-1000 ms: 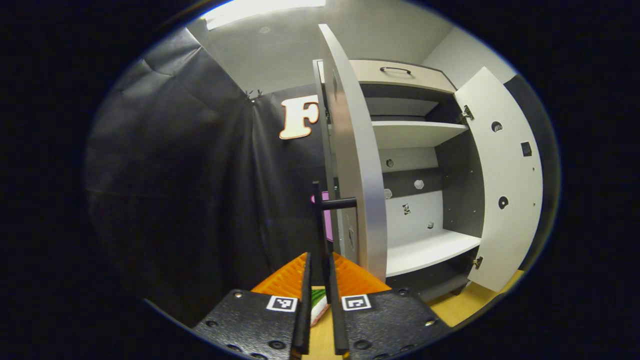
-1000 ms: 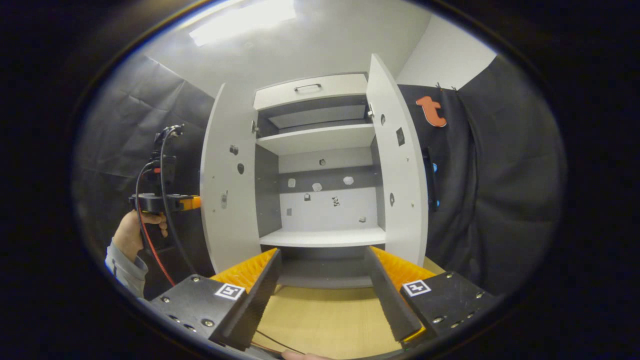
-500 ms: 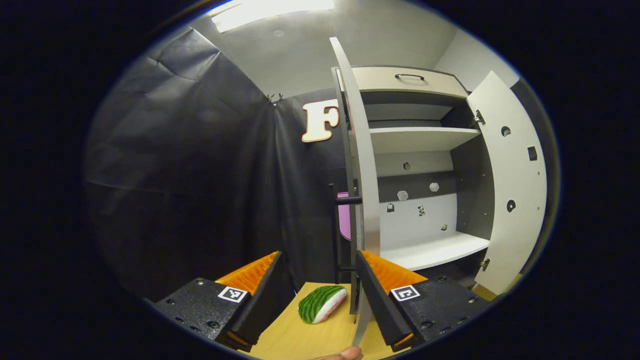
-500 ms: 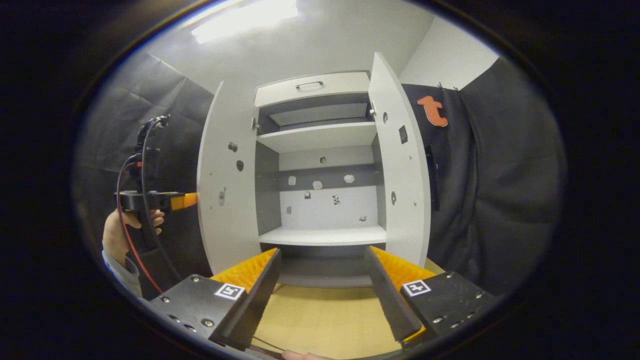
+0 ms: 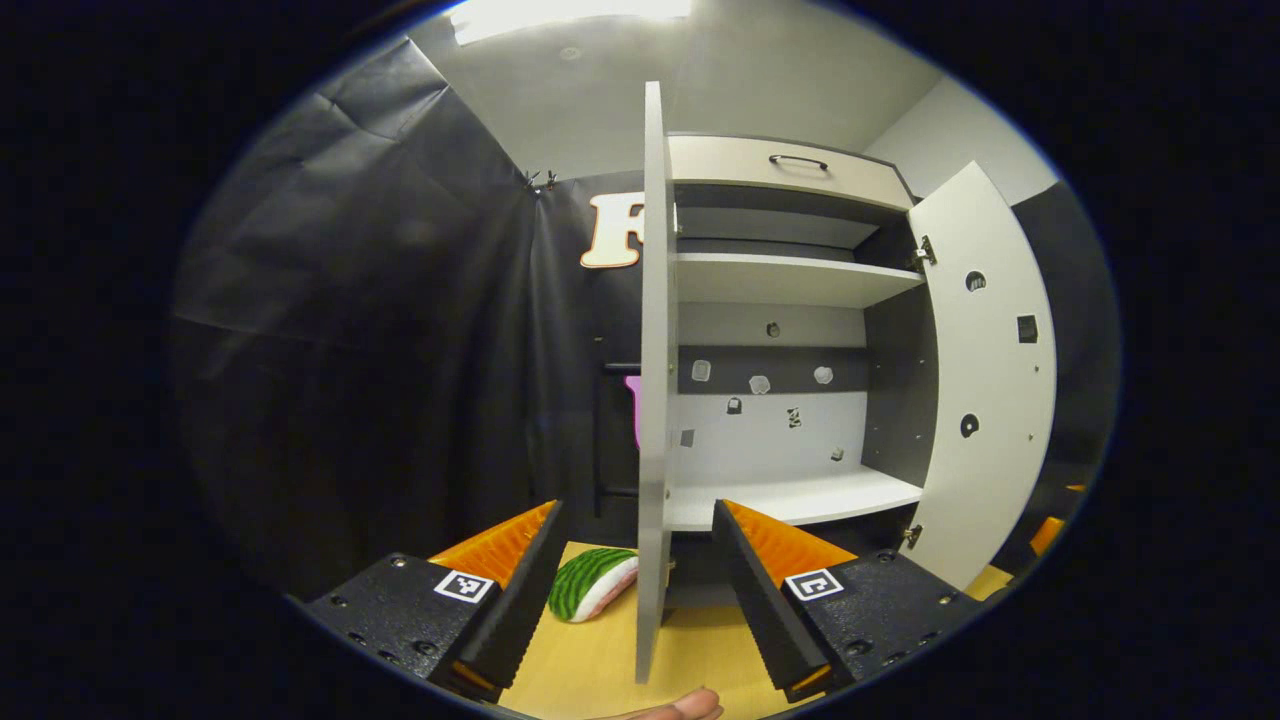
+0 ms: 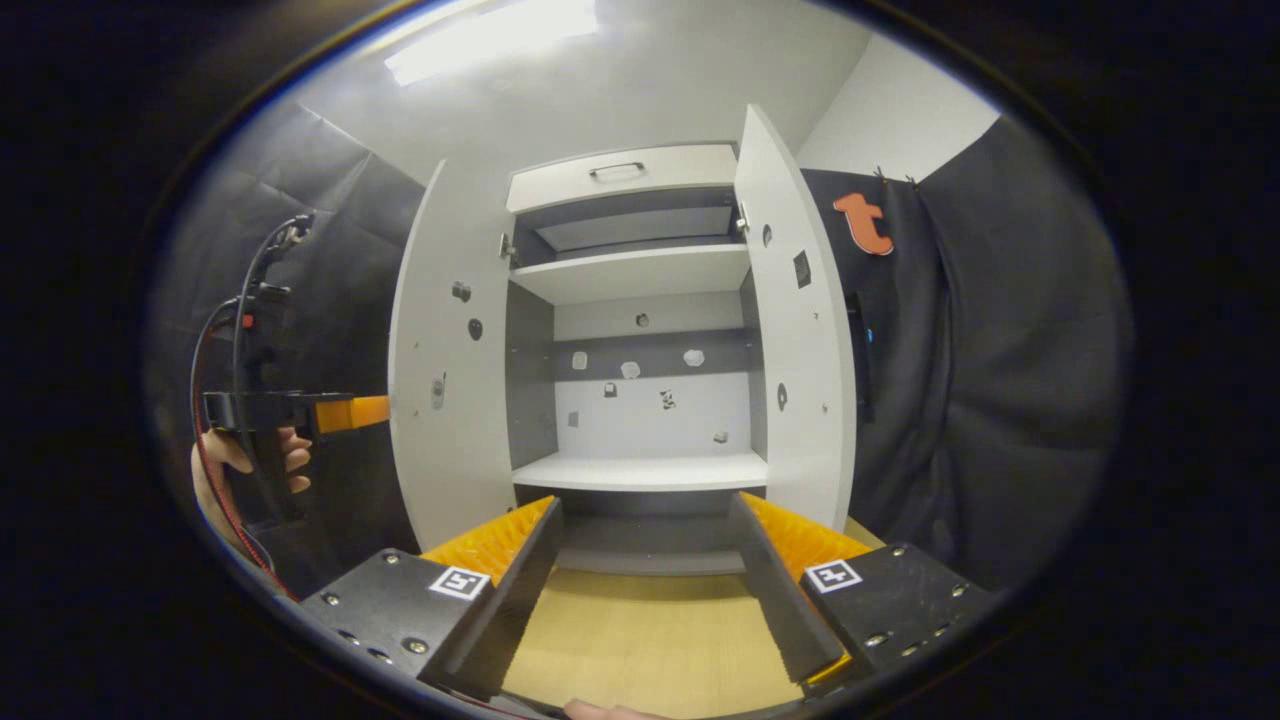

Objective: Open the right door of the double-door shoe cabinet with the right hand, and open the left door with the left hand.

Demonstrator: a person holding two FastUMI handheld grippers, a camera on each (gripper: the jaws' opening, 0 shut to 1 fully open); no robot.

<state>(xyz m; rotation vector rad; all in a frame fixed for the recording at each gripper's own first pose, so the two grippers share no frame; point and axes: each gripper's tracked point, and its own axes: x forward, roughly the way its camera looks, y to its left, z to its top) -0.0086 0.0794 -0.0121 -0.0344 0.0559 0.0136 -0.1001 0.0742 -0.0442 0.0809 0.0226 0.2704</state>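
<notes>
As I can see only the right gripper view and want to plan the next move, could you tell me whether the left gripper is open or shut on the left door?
Observer: It is open. In the left gripper view the left gripper has its fingers spread wide, and the left door stands edge-on between them with neither finger pressing on it.
Operator: Thank you. Is anything lying behind that door?
Observer: Yes, a watermelon-slice toy lies on the wooden floor, on the door's outer side.
Operator: And where is the door's handle?
Observer: A dark bar handle sits on the outer face, with nothing gripping it.
</notes>
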